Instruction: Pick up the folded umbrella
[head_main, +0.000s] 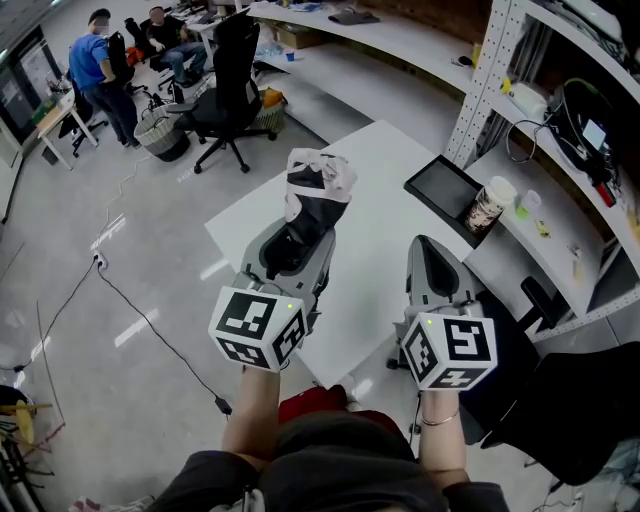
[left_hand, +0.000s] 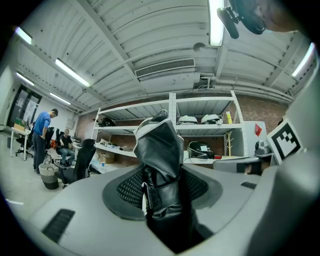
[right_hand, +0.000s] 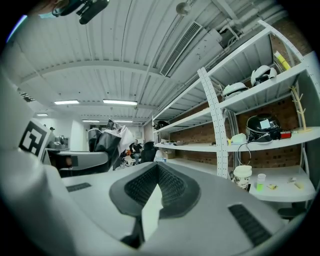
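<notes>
Left gripper (head_main: 296, 246) holds umbrella (head_main: 318, 190) over table (head_main: 385, 165) beside shelving (head_main: 478, 92).

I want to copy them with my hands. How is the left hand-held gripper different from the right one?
The left grey hand-held gripper clamps the black folded umbrella with white trim; the right grey hand-held gripper holds nothing. Left jaws stand apart around it, right jaws meet. Both point the same way.
</notes>
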